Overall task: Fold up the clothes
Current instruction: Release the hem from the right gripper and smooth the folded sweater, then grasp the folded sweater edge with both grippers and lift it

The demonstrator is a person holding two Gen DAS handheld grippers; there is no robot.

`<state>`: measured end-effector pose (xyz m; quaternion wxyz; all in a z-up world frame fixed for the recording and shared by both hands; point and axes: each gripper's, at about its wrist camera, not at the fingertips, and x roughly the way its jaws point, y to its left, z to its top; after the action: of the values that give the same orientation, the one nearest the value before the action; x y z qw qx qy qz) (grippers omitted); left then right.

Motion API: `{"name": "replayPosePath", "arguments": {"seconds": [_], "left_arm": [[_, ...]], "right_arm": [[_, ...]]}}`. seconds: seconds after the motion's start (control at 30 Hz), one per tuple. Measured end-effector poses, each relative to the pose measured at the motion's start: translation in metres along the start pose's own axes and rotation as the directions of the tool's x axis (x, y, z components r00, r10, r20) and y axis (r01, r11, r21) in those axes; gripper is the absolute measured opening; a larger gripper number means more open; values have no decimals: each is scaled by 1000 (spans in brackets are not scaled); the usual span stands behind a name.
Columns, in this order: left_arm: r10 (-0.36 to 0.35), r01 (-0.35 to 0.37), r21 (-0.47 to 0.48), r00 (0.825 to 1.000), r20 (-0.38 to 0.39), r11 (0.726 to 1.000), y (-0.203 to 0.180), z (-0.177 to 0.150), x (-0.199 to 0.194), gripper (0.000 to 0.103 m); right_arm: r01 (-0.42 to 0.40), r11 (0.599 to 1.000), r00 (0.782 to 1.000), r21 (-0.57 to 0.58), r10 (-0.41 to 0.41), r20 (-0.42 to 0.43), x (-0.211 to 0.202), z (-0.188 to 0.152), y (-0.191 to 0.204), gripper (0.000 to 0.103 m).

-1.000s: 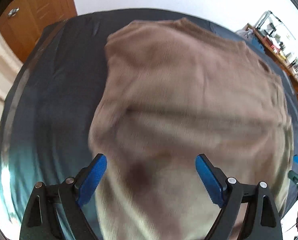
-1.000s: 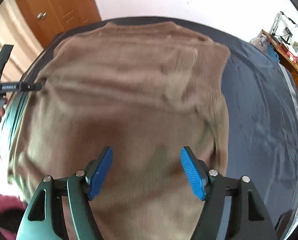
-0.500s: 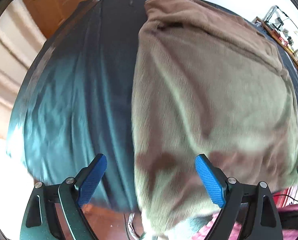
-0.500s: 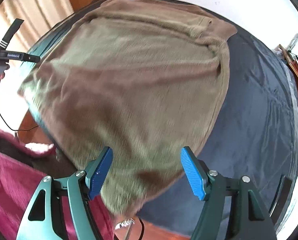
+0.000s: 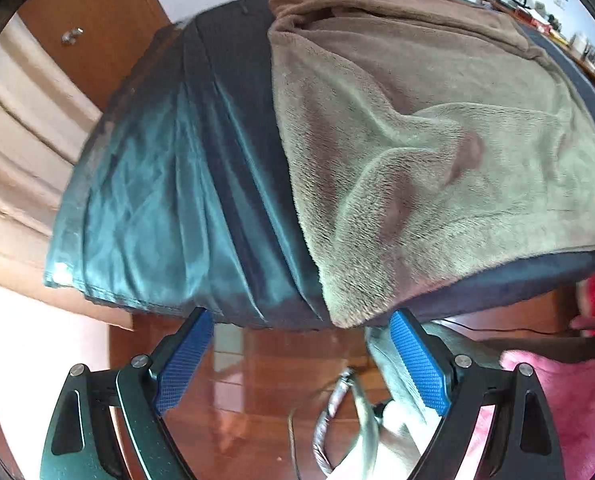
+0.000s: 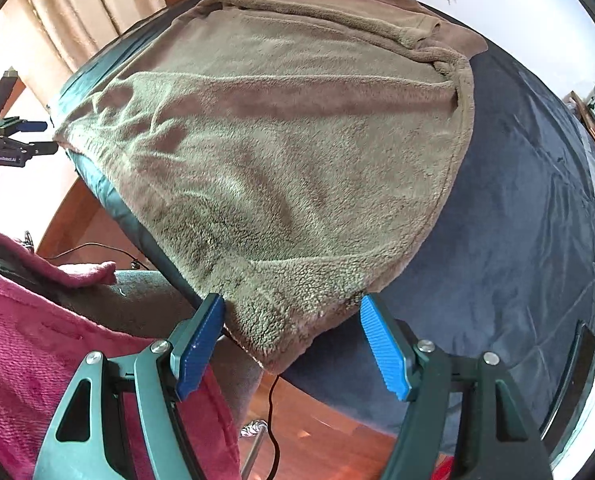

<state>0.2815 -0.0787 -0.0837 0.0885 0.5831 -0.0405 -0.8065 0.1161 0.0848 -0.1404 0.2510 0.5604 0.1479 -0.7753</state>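
Note:
A brown fleece garment [image 5: 417, 120] lies spread on a dark blue covered table [image 5: 157, 200]; it also shows in the right wrist view [image 6: 289, 152]. Its near edge hangs slightly over the table's front edge. My left gripper [image 5: 301, 356] is open and empty, just off the table's front edge near the garment's left corner. My right gripper [image 6: 293, 344] is open and empty, its jaws either side of the garment's right front corner without closing on it. The left gripper also shows at the far left of the right wrist view [image 6: 25, 136].
A wooden floor [image 5: 257, 400] with cables lies below the table edge. A person's pink top [image 6: 37, 340] is at the left. A wooden door [image 5: 89, 32] and curtains [image 6: 77, 8] stand behind. A cluttered shelf [image 5: 557, 20] is at the far right.
Both grippers have pulled back from over the garment to beyond the table's front edge. The garment now lies flat on the table.

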Motion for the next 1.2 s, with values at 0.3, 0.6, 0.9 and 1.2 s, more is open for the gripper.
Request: {"name": "replayPosePath", "arguments": {"seconds": [0.3,0.6,0.9,1.2], "left_arm": [[40,-26,-151,995,90,988,19,27,-5,92],[17,-1,-136,993,114,991,-9,40,-9,92],[19,0,-176,994,106,984,0,29,4,92],[40,-14,-223,993,112,975,16,26,-5,86]], "right_arm": [[41,998,999,41,-41,-2,-1,-8,-6,75],[80,996,997,39,-80,-2,-11,-32,-5,75],[125,992,992,18,-125,15,-3,-21,3,71],[176,984,983,18,-177,58,-4,6,1,11]]}}
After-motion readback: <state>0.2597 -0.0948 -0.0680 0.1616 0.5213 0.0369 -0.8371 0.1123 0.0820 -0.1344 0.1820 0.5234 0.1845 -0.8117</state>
